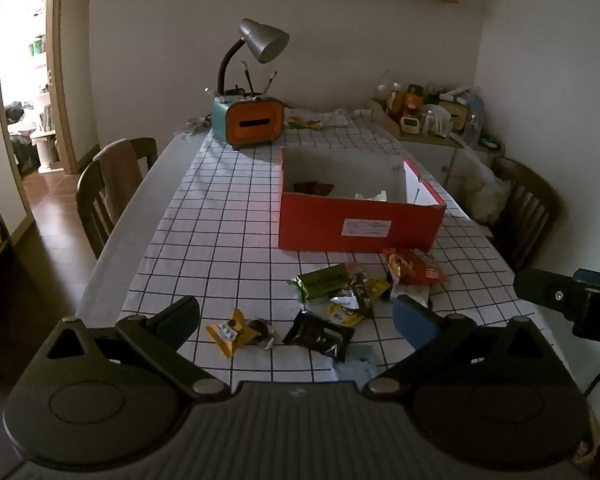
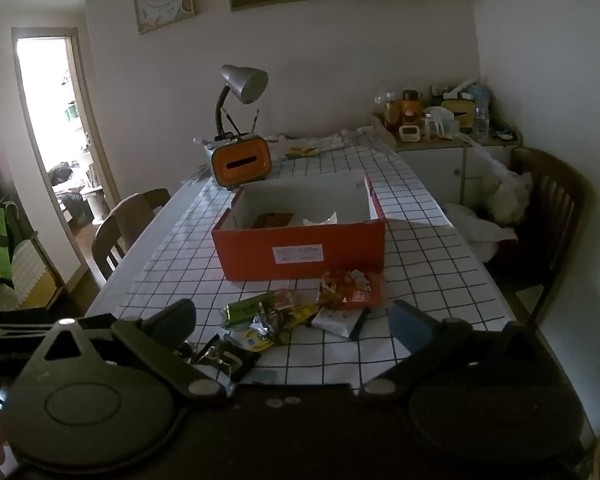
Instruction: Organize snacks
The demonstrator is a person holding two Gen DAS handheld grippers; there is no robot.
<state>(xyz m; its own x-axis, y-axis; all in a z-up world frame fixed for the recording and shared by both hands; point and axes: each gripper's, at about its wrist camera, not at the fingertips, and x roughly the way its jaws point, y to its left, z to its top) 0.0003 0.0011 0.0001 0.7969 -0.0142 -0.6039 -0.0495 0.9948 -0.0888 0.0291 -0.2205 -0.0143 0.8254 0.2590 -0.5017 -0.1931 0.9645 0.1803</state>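
A red cardboard box (image 1: 356,228) stands open on the checked tablecloth, with a brown packet (image 1: 314,189) and white paper inside; it also shows in the right wrist view (image 2: 300,256). Several snack packets lie in front of it: a green one (image 1: 322,280), an orange-red bag (image 1: 414,268), a black one (image 1: 320,334) and a yellow one (image 1: 232,332). My left gripper (image 1: 296,320) is open and empty, hovering over the near packets. My right gripper (image 2: 292,322) is open and empty above the green packet (image 2: 246,312) and orange-red bag (image 2: 350,290).
An orange and teal tissue box (image 1: 252,122) with a grey desk lamp (image 1: 262,40) stands behind the red box. Wooden chairs (image 1: 114,188) flank the table. A side cabinet (image 1: 432,136) with jars is at the back right. The right gripper's body (image 1: 572,296) shows at the right edge.
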